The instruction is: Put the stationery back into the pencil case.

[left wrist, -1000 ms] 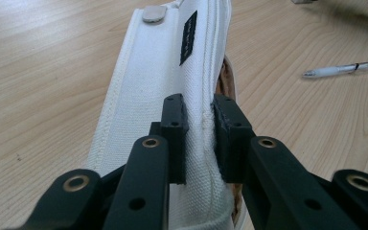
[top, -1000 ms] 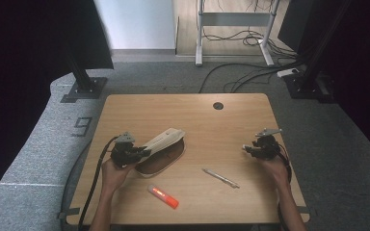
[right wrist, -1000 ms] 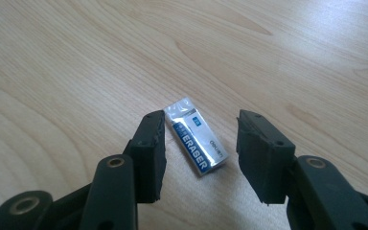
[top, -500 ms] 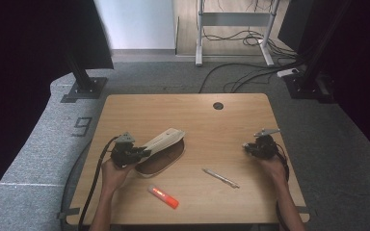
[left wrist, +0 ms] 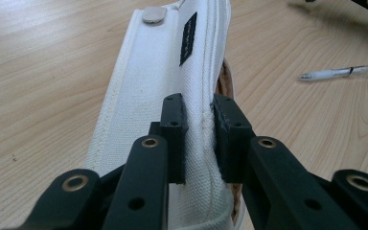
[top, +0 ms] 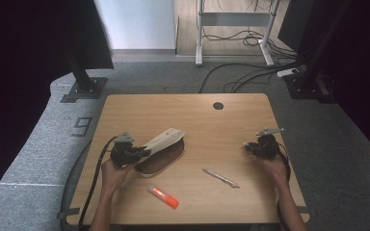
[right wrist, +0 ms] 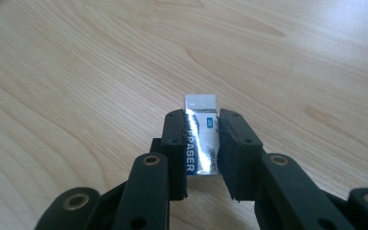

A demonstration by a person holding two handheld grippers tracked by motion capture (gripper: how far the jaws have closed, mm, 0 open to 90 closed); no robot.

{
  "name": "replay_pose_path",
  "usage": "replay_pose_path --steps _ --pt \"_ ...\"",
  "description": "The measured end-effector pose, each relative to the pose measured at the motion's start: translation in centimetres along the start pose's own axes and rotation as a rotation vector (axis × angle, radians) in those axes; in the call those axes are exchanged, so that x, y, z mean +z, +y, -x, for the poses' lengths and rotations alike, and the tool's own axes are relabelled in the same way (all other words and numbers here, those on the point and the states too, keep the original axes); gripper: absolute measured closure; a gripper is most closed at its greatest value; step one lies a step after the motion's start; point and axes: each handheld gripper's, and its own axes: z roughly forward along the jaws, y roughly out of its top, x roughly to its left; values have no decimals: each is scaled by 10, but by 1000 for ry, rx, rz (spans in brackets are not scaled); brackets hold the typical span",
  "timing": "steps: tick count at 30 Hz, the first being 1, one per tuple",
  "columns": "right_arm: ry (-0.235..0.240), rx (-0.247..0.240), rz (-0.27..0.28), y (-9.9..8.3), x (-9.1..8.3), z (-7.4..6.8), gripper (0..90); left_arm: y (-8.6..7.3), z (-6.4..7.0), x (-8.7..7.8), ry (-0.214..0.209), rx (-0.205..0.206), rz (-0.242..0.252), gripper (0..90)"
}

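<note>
A white canvas pencil case (top: 166, 140) with a brown inside lies left of the table's middle, its flap raised. My left gripper (top: 137, 153) is shut on the near edge of that flap; in the left gripper view the jaws (left wrist: 199, 108) pinch the white fabric (left wrist: 172, 62) along its seam. At the right side of the table my right gripper (top: 247, 146) is shut on a small eraser (right wrist: 201, 139) in a blue and white sleeve, held low over the wood (right wrist: 201, 120). Whether the eraser touches the table I cannot tell.
A white pen (top: 220, 177) lies between the grippers, also seen past the case as the pen (left wrist: 338, 73). An orange marker (top: 163, 196) rests near the front edge. The wooden table (top: 197, 115) has a cable hole (top: 218, 105) at the back.
</note>
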Motion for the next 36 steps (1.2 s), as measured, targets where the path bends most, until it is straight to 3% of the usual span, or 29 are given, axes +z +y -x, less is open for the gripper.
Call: replay_pose_path --steps 12,24,36 --pt "45 -35 26 16 -5 -24 719 0 0 0 -2 -6 5 763" --pt "102 -77 34 32 5 -52 719 -1 -1 -1 -5 -2 5 762" --pt "130 -112 33 45 14 -72 718 -1 -1 -1 -8 -2 9 757"
